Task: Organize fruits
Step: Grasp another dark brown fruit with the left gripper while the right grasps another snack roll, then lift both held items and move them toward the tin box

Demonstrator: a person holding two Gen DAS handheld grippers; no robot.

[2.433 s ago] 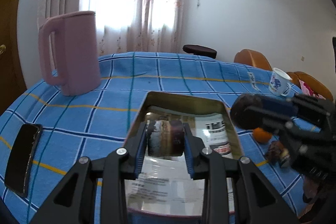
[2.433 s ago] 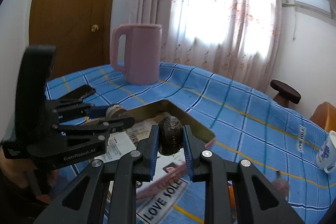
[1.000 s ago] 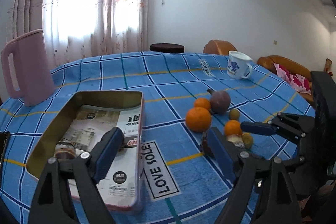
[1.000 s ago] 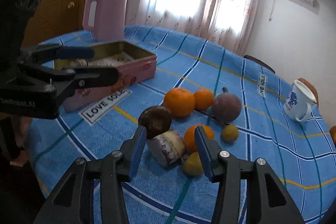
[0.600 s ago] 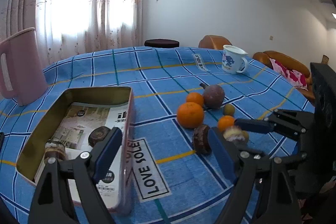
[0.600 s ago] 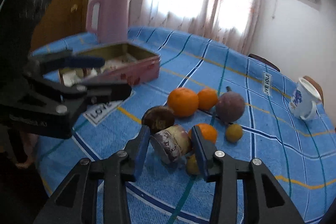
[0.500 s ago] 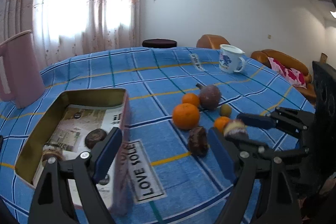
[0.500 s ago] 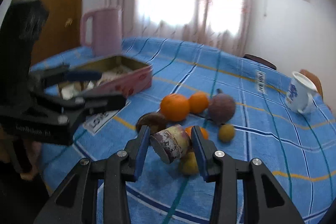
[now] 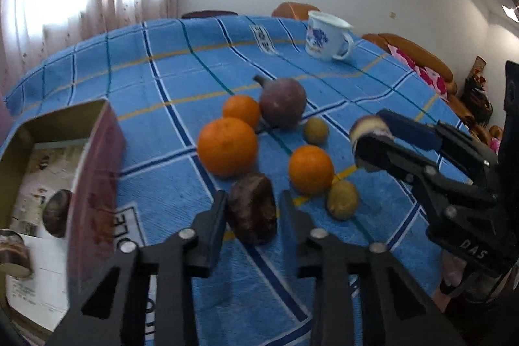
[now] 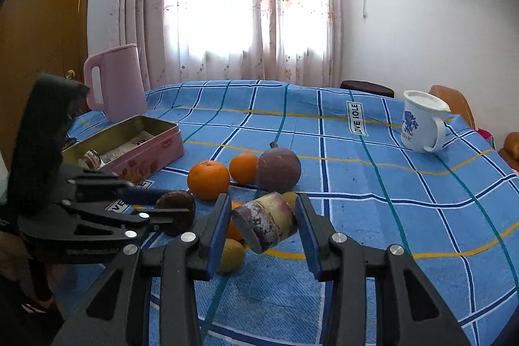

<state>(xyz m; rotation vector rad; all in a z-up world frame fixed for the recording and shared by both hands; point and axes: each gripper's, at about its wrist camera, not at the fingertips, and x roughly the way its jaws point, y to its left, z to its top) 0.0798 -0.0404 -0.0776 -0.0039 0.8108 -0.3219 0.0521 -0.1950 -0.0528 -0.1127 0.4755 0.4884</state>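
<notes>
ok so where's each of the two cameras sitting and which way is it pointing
Left wrist: on the left gripper, looking down at the dark brown fruit clamped between its fingers; the right gripper enters from the right.
Right wrist: on the right gripper, facing the curtained window across the table, gripping a cut fruit piece; the left gripper enters from the left.
Shared: oranges, the purple fruit, white mug and pink tin.

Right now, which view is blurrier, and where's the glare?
Left wrist view: motion blur smears the pink tin and the left gripper; the oranges stay fairly sharp. Right wrist view: crisper, but the window behind the curtain is blown out white. Both views bend straight lines at the edges.
</notes>
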